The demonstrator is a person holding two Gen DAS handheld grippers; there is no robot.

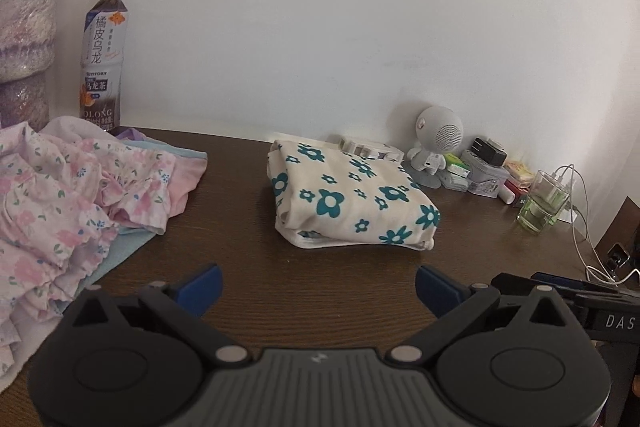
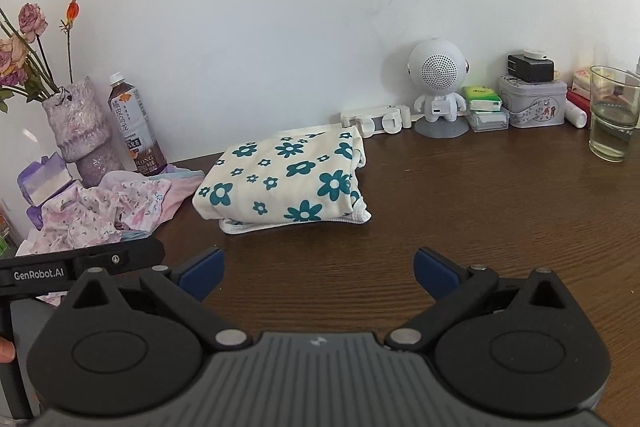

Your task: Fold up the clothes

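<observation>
Now I keep both grippers' blue fingers (image 1: pixel 208 287) released above the brown wooden bench (image 2: pixel 480 207), near the folded cream cloth with teal flowers (image 2: pixel 280 183).

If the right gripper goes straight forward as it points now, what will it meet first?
Probably bare table first: the right gripper, open, aims just right of the folded cloth. It might brush the cloth's right edge; depth is unclear.

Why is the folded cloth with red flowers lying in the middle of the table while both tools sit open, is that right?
Nearly. The folded cloth has teal flowers on cream, not red, as the right wrist view shows. It does lie mid-table, and the left gripper and right gripper both have their jaws open and empty.
</observation>
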